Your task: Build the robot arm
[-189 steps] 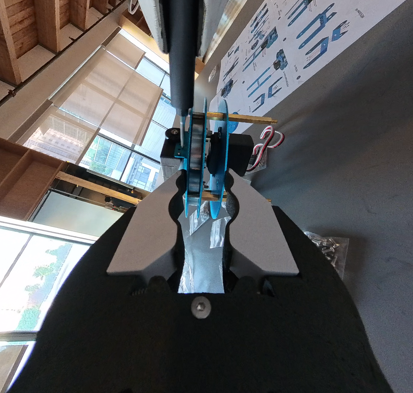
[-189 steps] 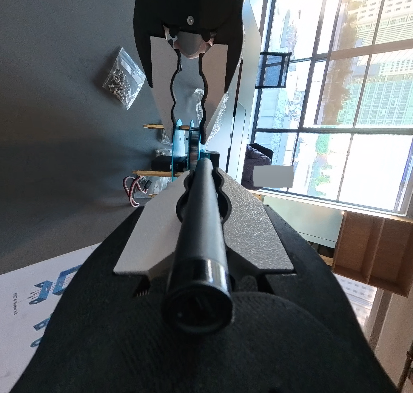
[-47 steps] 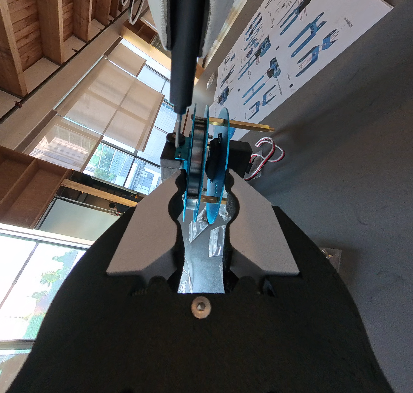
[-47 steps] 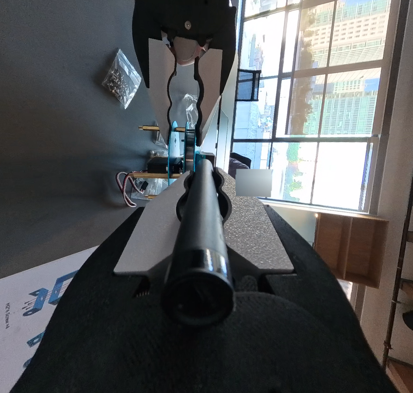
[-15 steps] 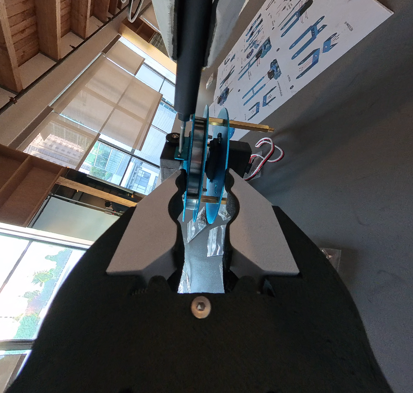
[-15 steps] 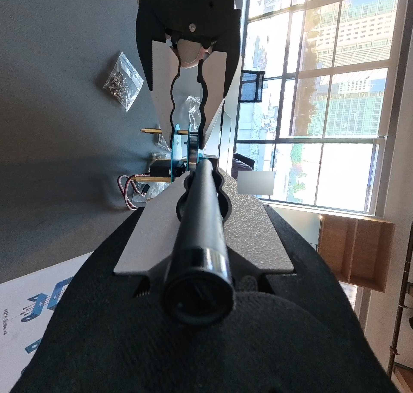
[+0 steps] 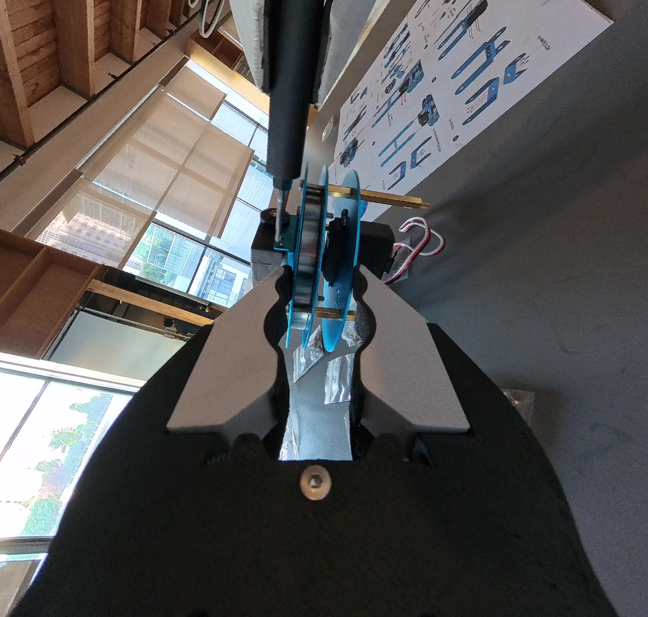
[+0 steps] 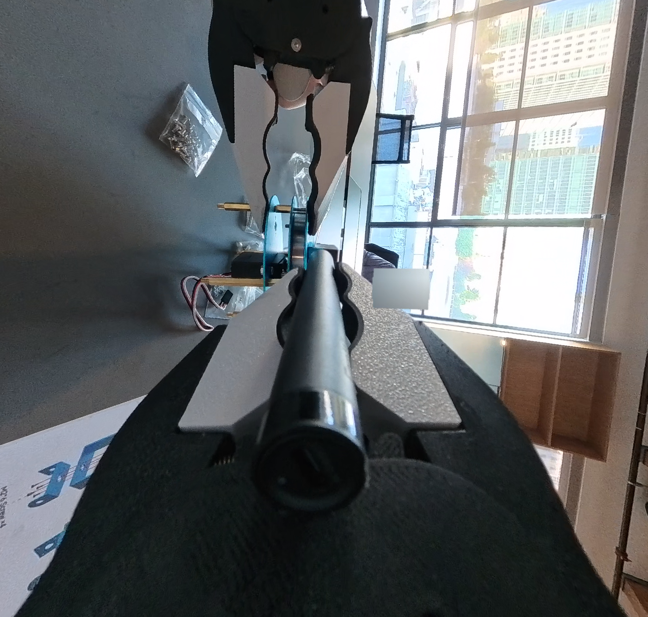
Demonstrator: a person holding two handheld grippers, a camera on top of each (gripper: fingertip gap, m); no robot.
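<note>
Strong daylight from windows [image 8: 508, 179], panes blown out; table [image 7: 543, 284] dim; fisheye edge bending; near screwdriver [image 8: 315, 425] end soft.

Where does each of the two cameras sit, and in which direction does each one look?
Left wrist view: sits on the left gripper, looks along its fingers at the blue disc assembly clamped between them; the right gripper comes from above with the screwdriver.
Right wrist view: sits on the right gripper, looks along the screwdriver toward the left gripper opposite.
Shared: the assembly, the screwdriver, the printed sheet, the grey table; the cameras face each other.
</note>
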